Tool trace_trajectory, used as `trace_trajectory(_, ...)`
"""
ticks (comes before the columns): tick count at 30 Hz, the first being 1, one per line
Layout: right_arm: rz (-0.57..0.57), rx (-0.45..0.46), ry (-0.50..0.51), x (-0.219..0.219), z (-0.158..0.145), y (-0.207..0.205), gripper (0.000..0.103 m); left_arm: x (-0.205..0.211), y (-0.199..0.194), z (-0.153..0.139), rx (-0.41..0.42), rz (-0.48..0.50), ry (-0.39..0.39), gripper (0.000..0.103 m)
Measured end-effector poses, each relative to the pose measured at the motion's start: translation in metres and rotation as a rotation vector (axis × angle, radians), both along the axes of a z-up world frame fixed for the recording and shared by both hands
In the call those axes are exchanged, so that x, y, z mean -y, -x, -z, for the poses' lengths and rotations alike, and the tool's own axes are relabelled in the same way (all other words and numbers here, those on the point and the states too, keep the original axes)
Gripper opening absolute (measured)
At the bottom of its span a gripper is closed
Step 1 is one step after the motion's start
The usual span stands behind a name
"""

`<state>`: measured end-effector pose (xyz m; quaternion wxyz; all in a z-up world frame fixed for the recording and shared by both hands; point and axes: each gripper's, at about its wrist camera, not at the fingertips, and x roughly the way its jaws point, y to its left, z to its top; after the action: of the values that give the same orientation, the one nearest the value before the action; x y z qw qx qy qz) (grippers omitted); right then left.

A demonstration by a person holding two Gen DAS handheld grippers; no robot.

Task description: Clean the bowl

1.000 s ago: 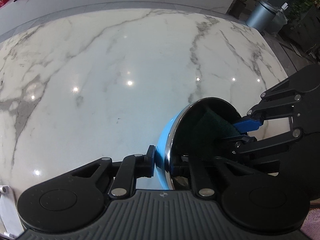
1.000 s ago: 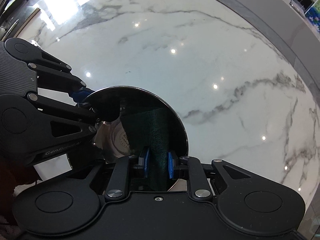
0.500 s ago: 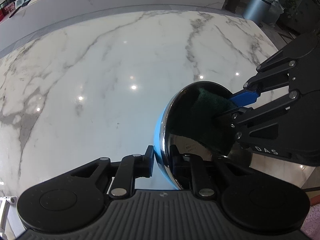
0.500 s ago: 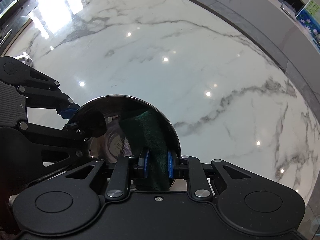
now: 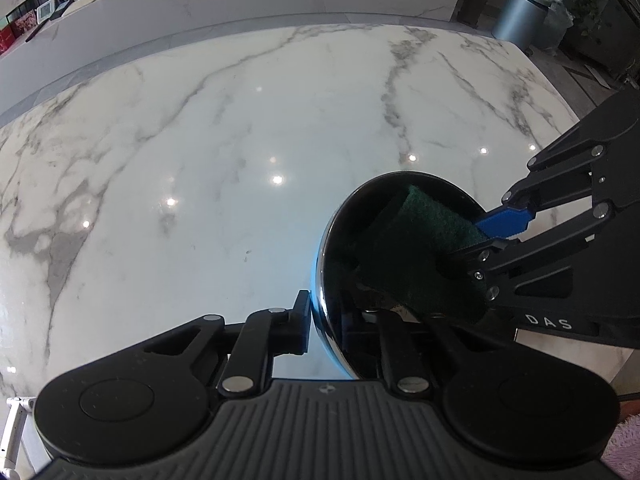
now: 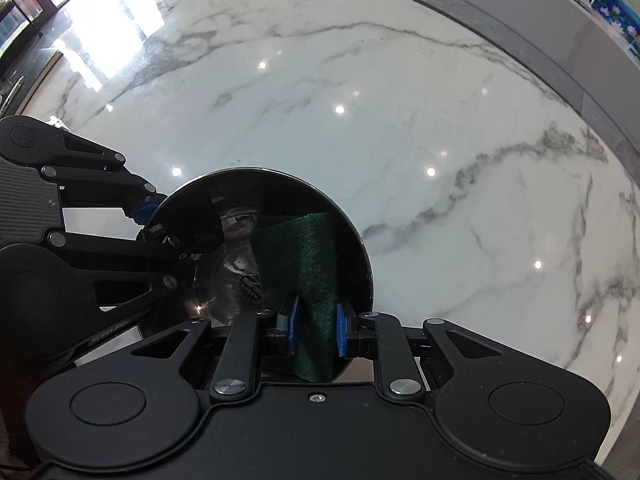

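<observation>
A steel bowl with a blue outside is held tilted above the marble counter. My left gripper is shut on its rim, one finger outside and one inside. My right gripper is shut on a dark green scouring pad, which lies against the inside of the bowl. In the left wrist view the pad fills the bowl's right half and the right gripper reaches in from the right. In the right wrist view the left gripper grips the rim at the left.
A white marble counter with grey veins spreads under both grippers. A grey bin and potted plants stand beyond its far right edge. A raised ledge runs along the counter's far side.
The bowl and the pad have shifted to the right and a little lower in the left wrist view. The pad has slid across the bowl's inside. Both grips stay the same.
</observation>
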<state>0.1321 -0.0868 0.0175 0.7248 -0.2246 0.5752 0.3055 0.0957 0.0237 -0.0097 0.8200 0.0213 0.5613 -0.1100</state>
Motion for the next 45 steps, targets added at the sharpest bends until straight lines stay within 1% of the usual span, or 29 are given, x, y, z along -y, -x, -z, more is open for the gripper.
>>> trace_trajectory(7, -0.009, 0.020, 0.001, 0.001, -0.001, 0.006, 0.016, -0.002, -0.002, 0.001, -0.023, 0.030, 0.002, 0.013)
trace_trajectory(10, -0.004, 0.016, -0.017, 0.001, -0.001, 0.006, 0.016, -0.002, -0.002, 0.001, -0.033, 0.042, 0.003, 0.014)
trace_trajectory(15, -0.005, 0.014, -0.031, 0.000, 0.001, 0.007, 0.016, -0.014, -0.004, -0.001, -0.044, 0.014, 0.032, 0.014)
trace_trajectory(17, -0.002, 0.012, -0.035, 0.000, 0.001, 0.006, 0.016, -0.019, -0.006, 0.002, -0.081, -0.001, 0.068, 0.018)
trace_trajectory(18, 0.000, 0.011, -0.037, 0.000, 0.000, 0.006, 0.016, -0.023, -0.006, 0.006, -0.108, -0.015, 0.098, 0.020)
trace_trajectory(20, 0.000, 0.010, -0.040, 0.000, 0.001, 0.005, 0.016, -0.024, -0.005, 0.010, -0.136, -0.021, 0.132, 0.020)
trace_trajectory(22, 0.001, 0.009, -0.044, 0.000, 0.001, 0.005, 0.016, -0.023, -0.003, 0.013, -0.153, -0.021, 0.152, 0.021)
trace_trajectory(24, 0.002, 0.009, -0.046, 0.000, 0.001, 0.005, 0.016, -0.023, 0.001, 0.016, -0.153, -0.033, 0.162, 0.022)
trace_trajectory(31, 0.008, 0.014, -0.056, 0.002, 0.003, 0.006, 0.016, -0.019, 0.015, 0.023, -0.093, -0.062, 0.178, 0.025)
trace_trajectory(33, 0.011, 0.015, -0.060, 0.003, 0.002, 0.006, 0.016, -0.018, 0.015, 0.021, -0.074, -0.064, 0.164, 0.022)
trace_trajectory(35, 0.019, 0.015, -0.063, 0.004, 0.003, 0.006, 0.016, -0.015, 0.015, 0.017, -0.035, -0.056, 0.127, 0.018)
trace_trajectory(41, 0.040, 0.037, -0.090, 0.011, -0.003, 0.010, 0.017, 0.004, 0.018, 0.001, 0.117, 0.007, -0.011, 0.011)
trace_trajectory(45, 0.053, 0.061, -0.112, 0.017, -0.009, 0.016, 0.017, 0.013, 0.018, -0.009, 0.192, 0.045, -0.073, 0.009)
